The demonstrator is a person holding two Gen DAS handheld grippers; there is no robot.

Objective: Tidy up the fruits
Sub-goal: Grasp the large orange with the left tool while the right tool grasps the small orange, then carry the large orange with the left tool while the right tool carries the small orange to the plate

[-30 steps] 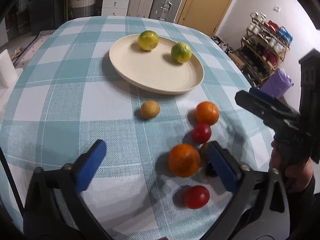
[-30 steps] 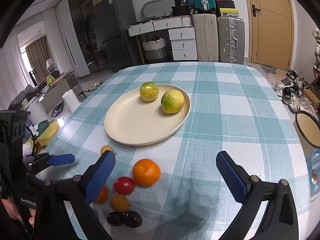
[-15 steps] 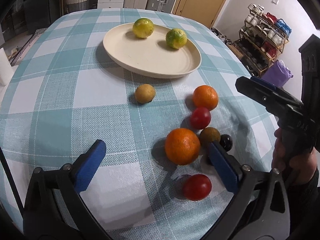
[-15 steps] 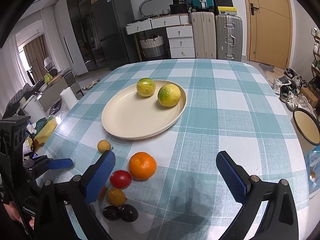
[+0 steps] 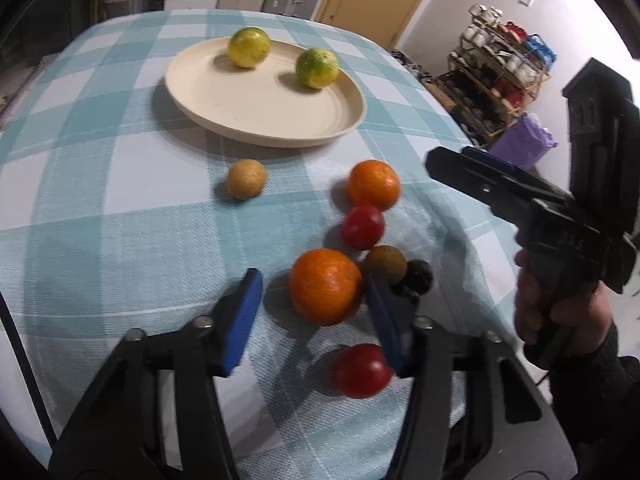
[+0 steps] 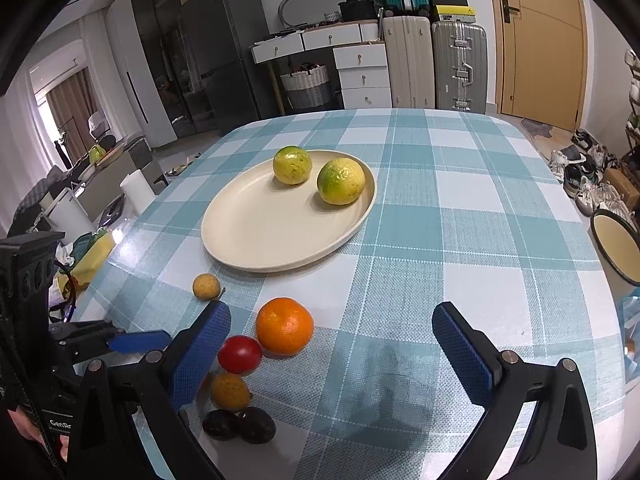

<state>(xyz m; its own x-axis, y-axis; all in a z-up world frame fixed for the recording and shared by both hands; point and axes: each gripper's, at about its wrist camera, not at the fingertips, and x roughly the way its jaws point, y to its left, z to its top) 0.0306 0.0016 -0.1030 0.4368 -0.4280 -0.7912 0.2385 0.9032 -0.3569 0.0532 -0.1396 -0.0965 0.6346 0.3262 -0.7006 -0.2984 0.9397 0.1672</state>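
Our left gripper [image 5: 312,312] has just been closing around the near orange [image 5: 325,286] — left pad not touching yet. Plate [image 6: 256,240] waits with two limes [image 6: 292,165], so oranges go there next, we guess. Right gripper [image 6: 332,348] hangs spread wide, empty.

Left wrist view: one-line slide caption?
Left gripper closing around the near orange, right pad touching, left pad still clear; two green-yellow citrus wait on the cream plate.

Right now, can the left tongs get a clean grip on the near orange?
Probably yes. The left tongs have just been closing around the orange; a gap still shows at the left pad. The brown fruit crowds the right pad.
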